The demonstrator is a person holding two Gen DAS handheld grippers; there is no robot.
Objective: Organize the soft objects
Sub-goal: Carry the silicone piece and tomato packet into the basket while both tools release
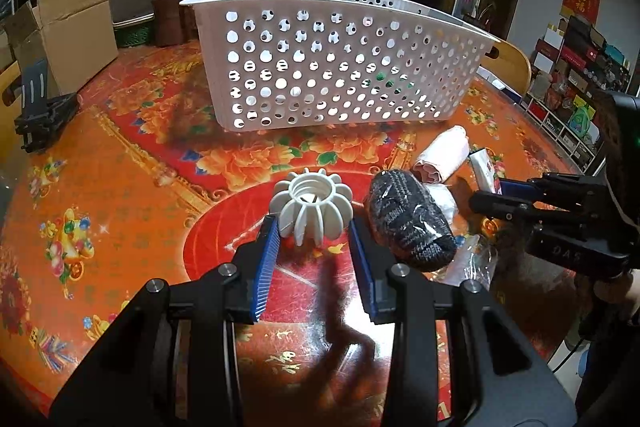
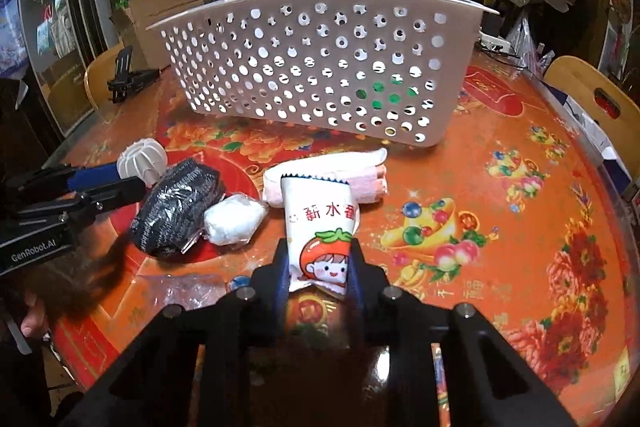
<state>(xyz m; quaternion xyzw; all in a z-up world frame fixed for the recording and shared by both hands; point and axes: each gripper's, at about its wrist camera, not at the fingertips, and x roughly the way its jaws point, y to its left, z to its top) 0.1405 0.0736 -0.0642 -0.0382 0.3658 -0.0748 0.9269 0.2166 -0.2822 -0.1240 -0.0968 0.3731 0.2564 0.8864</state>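
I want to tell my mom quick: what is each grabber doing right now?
Left gripper: open, its fingers on either side of the white ribbed ball, not squeezing it.
Right gripper: closed on the cartoon tissue packet.

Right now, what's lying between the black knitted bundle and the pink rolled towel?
A small white plastic-wrapped bundle sits between the black knitted bundle and the pink rolled towel, clearest in the right wrist view.

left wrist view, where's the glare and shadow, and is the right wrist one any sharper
Left wrist view: white glare on the glossy table just behind the open left gripper, whose dark shadow falls between its fingers; the basket bows from fisheye. Right wrist view: the packet in the right gripper reads sharp, but the foreground below it is dark and smeared.
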